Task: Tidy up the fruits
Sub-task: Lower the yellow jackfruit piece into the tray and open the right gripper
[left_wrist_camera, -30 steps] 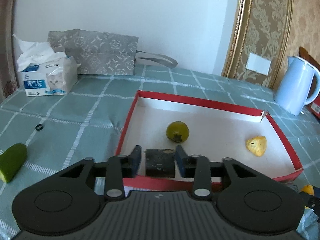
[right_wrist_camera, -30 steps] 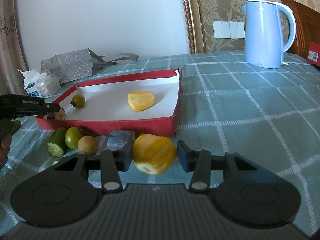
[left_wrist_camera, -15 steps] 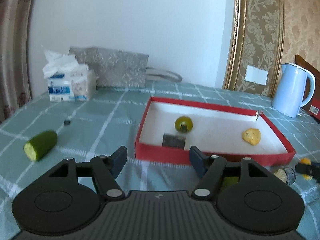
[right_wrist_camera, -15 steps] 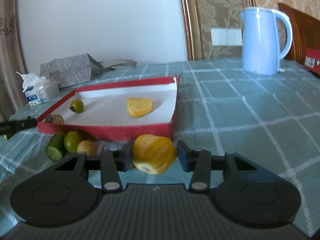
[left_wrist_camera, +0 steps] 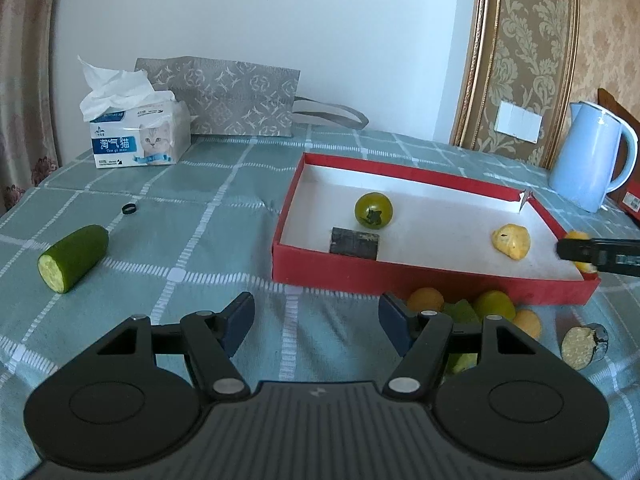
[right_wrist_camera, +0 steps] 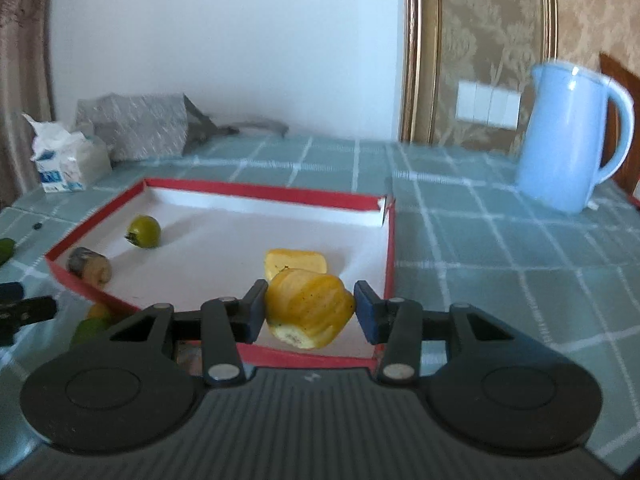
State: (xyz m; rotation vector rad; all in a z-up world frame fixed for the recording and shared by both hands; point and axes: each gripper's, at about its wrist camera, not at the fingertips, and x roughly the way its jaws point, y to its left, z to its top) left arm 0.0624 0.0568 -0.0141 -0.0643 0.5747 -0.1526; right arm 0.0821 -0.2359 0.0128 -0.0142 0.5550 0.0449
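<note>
Right claw (right_wrist_camera: 310, 312) is clamped on a yellow fruit piece (right_wrist_camera: 308, 308), held over the near edge of the red tray (right_wrist_camera: 384, 240); the whole right wrist view is blurred, so fine detail there is hard to make out. Left claw (left_wrist_camera: 316, 320) hangs with its jaws wide apart and nothing between them, over the checked table (left_wrist_camera: 180, 240) just short of the tray. Beside the tray's near wall lies a cluster of loose fruit partly hidden behind the left claw's right finger: two orange pieces, a green round fruit (left_wrist_camera: 494, 304), some green chunks cut off by the finger, and a dark-skinned slice (left_wrist_camera: 584, 346) a little apart to the right. Inside the tray three things rest on the white floor: a dark slice (left_wrist_camera: 355, 242) near the front wall, a green tomato-like fruit (left_wrist_camera: 373, 210) just behind it, and a yellow chunk (left_wrist_camera: 511, 241) toward the right. One cucumber piece (left_wrist_camera: 74, 258) lies well apart on the left of the table, with a small black ring (left_wrist_camera: 128, 209) beyond it. Farther back stand one tissue pack (left_wrist_camera: 136, 136), one grey patterned bag (left_wrist_camera: 236, 102) and, to the right, one light blue kettle (left_wrist_camera: 592, 156), its handle partly cut off by the fisheye rim.
</note>
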